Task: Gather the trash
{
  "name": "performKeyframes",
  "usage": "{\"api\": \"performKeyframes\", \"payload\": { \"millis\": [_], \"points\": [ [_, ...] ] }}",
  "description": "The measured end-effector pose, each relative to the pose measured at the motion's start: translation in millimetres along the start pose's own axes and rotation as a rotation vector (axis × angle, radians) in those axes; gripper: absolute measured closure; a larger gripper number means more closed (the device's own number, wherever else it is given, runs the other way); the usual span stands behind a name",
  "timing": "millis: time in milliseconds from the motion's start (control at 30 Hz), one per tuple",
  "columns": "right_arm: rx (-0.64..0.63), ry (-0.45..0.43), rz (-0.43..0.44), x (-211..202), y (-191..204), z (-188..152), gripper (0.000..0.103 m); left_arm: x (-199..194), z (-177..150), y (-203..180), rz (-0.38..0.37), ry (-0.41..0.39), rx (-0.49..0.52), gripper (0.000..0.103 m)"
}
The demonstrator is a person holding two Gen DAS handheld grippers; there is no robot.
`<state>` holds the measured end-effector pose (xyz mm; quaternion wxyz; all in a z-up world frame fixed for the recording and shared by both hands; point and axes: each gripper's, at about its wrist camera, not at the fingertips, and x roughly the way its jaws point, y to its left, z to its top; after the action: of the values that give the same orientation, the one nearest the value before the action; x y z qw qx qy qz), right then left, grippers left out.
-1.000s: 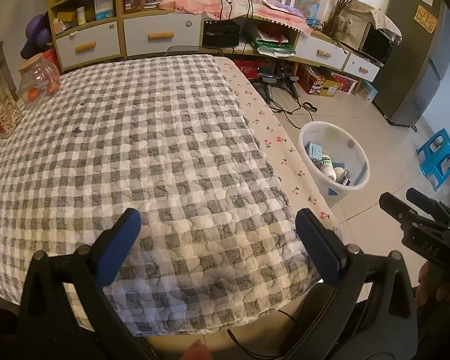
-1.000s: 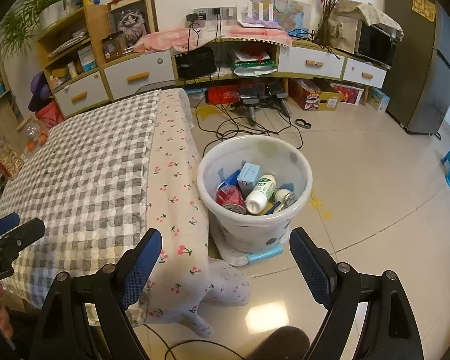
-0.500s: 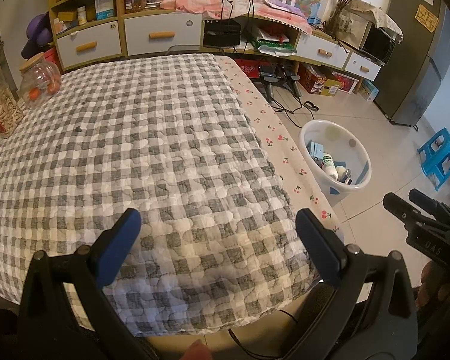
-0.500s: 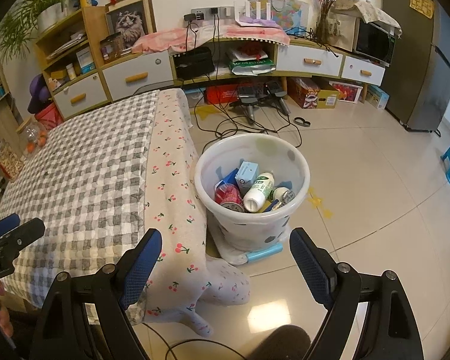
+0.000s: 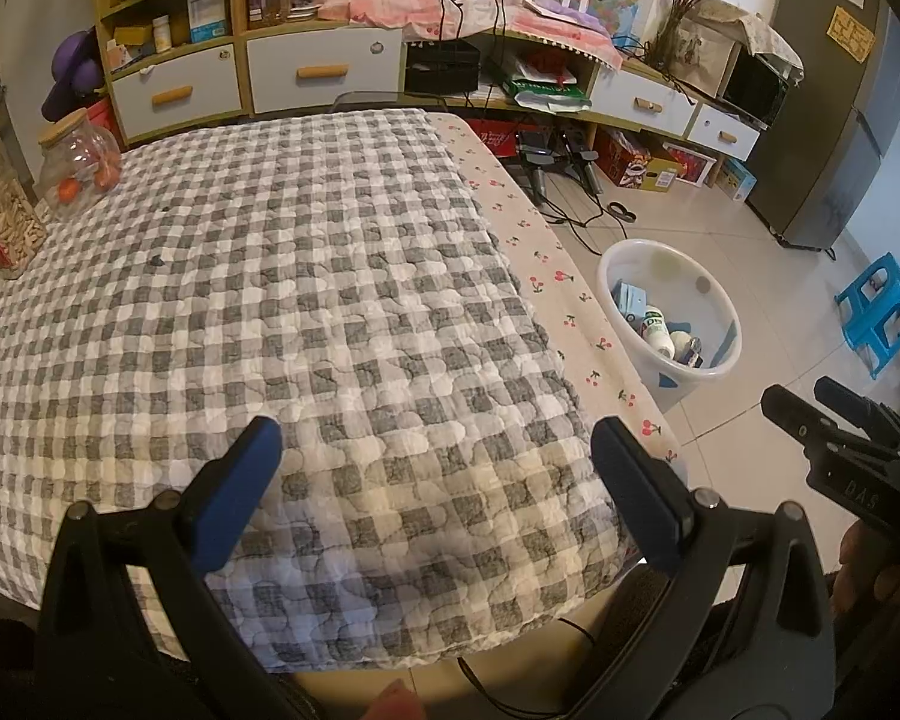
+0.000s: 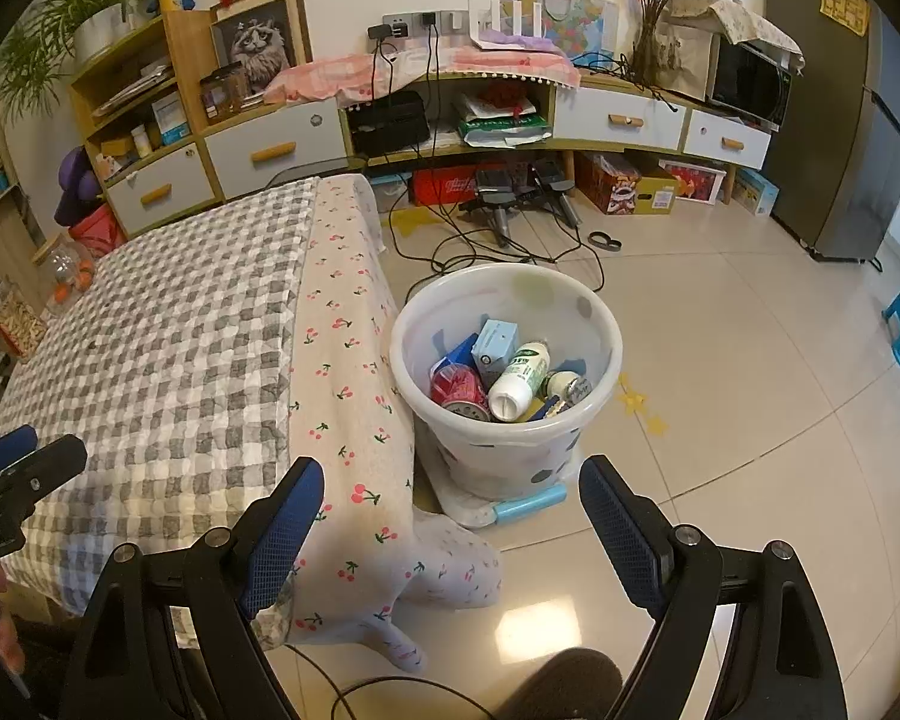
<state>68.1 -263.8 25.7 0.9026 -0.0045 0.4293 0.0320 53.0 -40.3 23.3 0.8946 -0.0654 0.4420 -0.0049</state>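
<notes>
A white plastic trash bin (image 6: 594, 420) stands on the floor beside the table; it also shows in the left wrist view (image 5: 705, 375). In it lie a red can (image 6: 459, 387), a white bottle (image 6: 516, 381), a light blue carton (image 6: 495, 345) and other scraps. My right gripper (image 6: 447, 531) is open and empty, held above the floor in front of the bin. My left gripper (image 5: 435, 495) is open and empty over the near edge of the grey checked tablecloth (image 5: 258, 312). No loose trash shows on the cloth.
Two glass jars (image 5: 78, 162) stand at the table's far left edge. Cables (image 6: 486, 240) trail over the tiled floor behind the bin. A blue stool (image 5: 879, 312) stands at the right. Cabinets with drawers (image 6: 270, 150) line the back wall.
Both grippers have stayed open and nearly still. The views have shifted only slightly.
</notes>
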Motion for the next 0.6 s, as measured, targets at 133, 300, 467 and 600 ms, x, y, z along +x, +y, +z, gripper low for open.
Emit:
{"api": "performKeyframes", "payload": {
  "millis": [133, 300, 467, 600],
  "points": [
    [0.001, 0.007, -0.003, 2.0, 0.3, -0.7, 0.015, -0.3, -0.2, 0.0, 0.000, -0.003, 0.004, 0.001],
    [-0.001, 0.003, -0.005, 2.2, 0.1, 0.1, 0.014, -0.5, -0.2, -0.3, 0.002, -0.004, 0.006, 0.001],
    [0.000, 0.003, -0.006, 2.3, -0.6, -0.9, 0.014, -0.1, -0.2, -1.8, 0.004, -0.004, 0.012, 0.001],
    [0.002, 0.005, -0.009, 2.7, -1.5, -1.1, 0.014, -0.2, -0.4, -2.2, 0.003, -0.004, 0.014, 0.001]
  ]
}}
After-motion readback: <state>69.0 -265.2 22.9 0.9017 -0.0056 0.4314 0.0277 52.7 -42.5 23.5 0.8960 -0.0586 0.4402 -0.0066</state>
